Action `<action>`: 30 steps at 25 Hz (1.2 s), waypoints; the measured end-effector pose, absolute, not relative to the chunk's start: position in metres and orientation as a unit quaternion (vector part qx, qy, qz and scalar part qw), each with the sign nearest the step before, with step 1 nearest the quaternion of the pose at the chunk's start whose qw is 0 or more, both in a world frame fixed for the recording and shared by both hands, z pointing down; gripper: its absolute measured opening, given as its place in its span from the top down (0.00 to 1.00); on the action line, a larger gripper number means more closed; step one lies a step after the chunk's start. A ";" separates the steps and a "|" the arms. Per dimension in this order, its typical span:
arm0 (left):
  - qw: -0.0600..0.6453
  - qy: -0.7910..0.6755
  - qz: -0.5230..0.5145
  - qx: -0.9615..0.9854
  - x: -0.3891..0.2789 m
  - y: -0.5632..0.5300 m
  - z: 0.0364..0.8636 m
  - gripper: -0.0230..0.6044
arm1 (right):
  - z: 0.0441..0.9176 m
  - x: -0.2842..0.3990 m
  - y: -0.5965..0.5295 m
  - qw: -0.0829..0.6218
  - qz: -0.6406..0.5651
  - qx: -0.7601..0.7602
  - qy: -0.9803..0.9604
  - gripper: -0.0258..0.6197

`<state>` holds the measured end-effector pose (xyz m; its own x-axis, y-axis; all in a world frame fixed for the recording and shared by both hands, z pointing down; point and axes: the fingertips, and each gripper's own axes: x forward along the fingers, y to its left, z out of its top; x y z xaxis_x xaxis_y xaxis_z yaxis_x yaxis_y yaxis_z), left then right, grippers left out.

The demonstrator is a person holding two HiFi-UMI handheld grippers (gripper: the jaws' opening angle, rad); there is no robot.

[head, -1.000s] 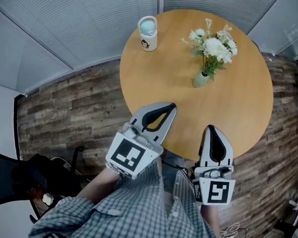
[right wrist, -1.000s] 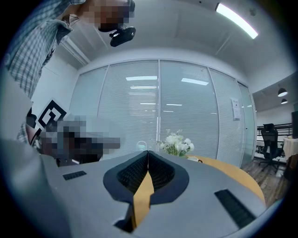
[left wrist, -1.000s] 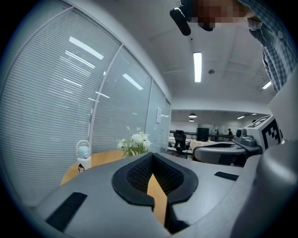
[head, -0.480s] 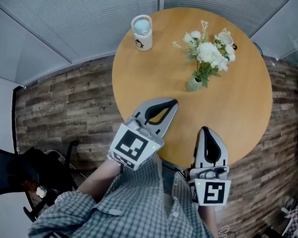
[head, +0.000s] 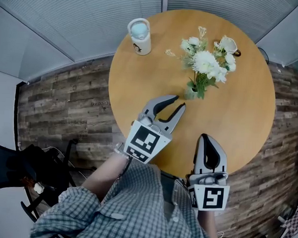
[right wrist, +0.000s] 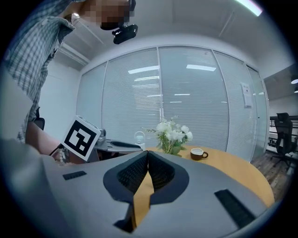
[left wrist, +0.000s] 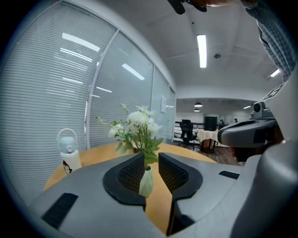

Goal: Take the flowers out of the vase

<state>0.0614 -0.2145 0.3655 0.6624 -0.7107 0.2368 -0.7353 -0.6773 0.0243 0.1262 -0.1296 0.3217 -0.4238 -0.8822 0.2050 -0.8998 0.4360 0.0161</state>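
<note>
White flowers stand upright in a small pale green vase near the middle of the round wooden table. My left gripper points at the vase, its tips just short of it. Its jaws have just been opening and stand partly apart with nothing between them. In the left gripper view the vase and flowers show through the gap of the left gripper. My right gripper is shut and empty over the table's near edge. The right gripper faces the flowers from farther off.
A white bottle with a handle stands at the table's far left edge. A coffee cup sits behind the flowers. Glass walls with blinds run behind the table. A black chair stands on the plank floor at the left.
Both grippers have moved forward over the table toward the vase, the left one farther. The left jaws, shut before, now stand apart. The right jaws stay shut.
</note>
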 end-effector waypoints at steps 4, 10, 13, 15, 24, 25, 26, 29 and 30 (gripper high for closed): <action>0.051 -0.387 0.141 0.910 0.076 -0.227 0.391 0.75 | 0.330 0.137 -0.139 0.097 0.053 0.529 -0.841 0.95; 0.060 -0.378 0.180 0.906 0.092 -0.242 0.424 0.64 | 0.340 0.147 -0.152 0.109 0.064 0.528 -0.840 0.95; 0.045 -0.378 0.206 0.901 0.098 -0.251 0.440 0.60 | 0.345 0.150 -0.156 0.113 0.068 0.526 -0.840 0.95; 0.045 -0.376 0.217 0.900 0.102 -0.257 0.450 0.56 | 0.347 0.152 -0.160 0.111 0.072 0.524 -0.841 0.95; 0.040 -0.382 0.259 0.886 0.111 -0.279 0.486 0.51 | 0.359 0.164 -0.171 0.115 0.087 0.524 -0.840 0.95; 0.042 -0.381 0.260 0.886 0.112 -0.280 0.488 0.50 | 0.360 0.166 -0.171 0.116 0.089 0.524 -0.839 0.95; 0.043 -0.379 0.262 0.887 0.114 -0.281 0.489 0.50 | 0.361 0.168 -0.171 0.117 0.090 0.525 -0.838 0.95; 0.045 -0.378 0.263 0.887 0.117 -0.286 0.494 0.50 | 0.366 0.173 -0.174 0.115 0.102 0.530 -0.834 0.95; 0.048 -0.380 0.262 0.886 0.118 -0.288 0.495 0.49 | 0.370 0.176 -0.175 0.113 0.111 0.532 -0.832 0.95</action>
